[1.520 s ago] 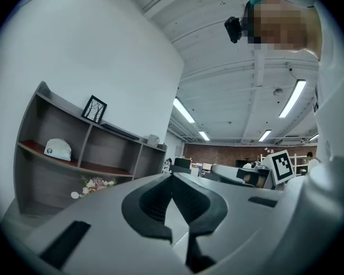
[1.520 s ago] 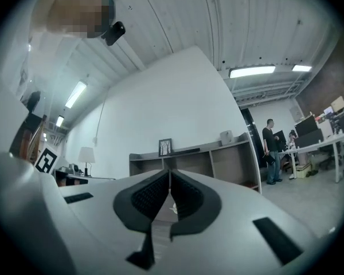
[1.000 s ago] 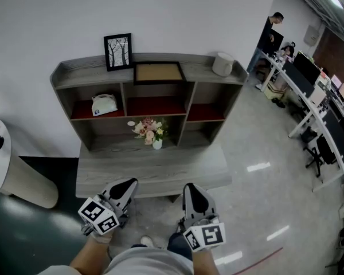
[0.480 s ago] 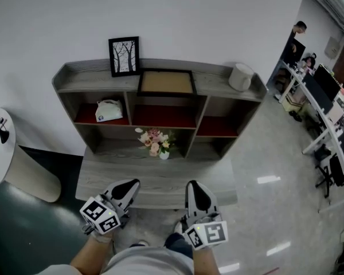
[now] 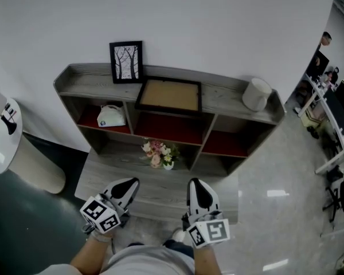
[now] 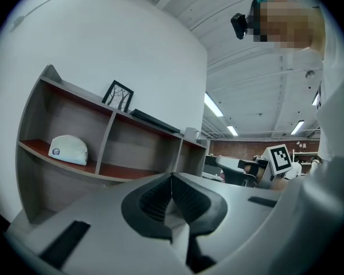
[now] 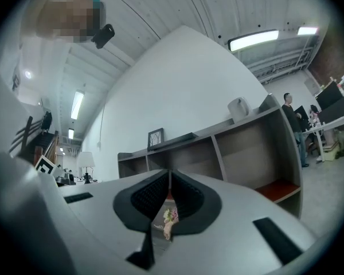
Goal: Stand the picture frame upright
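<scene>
My left hand-held gripper (image 5: 128, 183) and right hand-held gripper (image 5: 196, 184) both have jaws pressed together on nothing, well apart from the picture frame (image 5: 169, 95) lying flat atop the shelf unit (image 5: 232, 101) ahead.

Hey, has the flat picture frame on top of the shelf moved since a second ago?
No. The flat frame still lies on the shelf top, just right of the upright frame; only the view shifted.
</scene>
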Available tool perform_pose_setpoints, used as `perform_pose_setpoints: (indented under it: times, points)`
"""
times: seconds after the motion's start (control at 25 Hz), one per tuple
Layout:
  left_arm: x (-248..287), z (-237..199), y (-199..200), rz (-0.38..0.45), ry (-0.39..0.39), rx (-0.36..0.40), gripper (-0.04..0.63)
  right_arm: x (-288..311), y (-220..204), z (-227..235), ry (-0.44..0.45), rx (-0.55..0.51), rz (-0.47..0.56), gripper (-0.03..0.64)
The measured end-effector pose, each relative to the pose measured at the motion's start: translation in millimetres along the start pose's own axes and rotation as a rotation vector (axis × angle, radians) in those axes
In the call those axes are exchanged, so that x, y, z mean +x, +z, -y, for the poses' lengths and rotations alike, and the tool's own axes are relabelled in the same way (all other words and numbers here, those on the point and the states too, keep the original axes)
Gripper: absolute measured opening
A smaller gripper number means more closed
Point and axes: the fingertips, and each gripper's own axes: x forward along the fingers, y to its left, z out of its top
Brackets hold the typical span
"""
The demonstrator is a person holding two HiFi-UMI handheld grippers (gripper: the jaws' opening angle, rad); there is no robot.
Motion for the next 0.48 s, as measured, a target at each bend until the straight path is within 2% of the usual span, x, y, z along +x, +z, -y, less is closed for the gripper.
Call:
perform_pose_setpoints:
  times: [0.08,0.28,0.48]
  points:
    - [6.3,-3.5,1.9,-0.003,0.038,0.02,0.015,7.9,-0.4,6.9,0.026,0.011,-0.006,0.025]
    - [22.3,-15.9,14.2,-0.023,0.154,0.159,0.015,25.5,6.2,23.1,0.099,0.017,-0.011,0.025]
    - [37.5,-26.1,34.3,0.008,0.248,0.197,0.017,38.3,11.9,41.0,0.154,-0.028,-0.02,0.025]
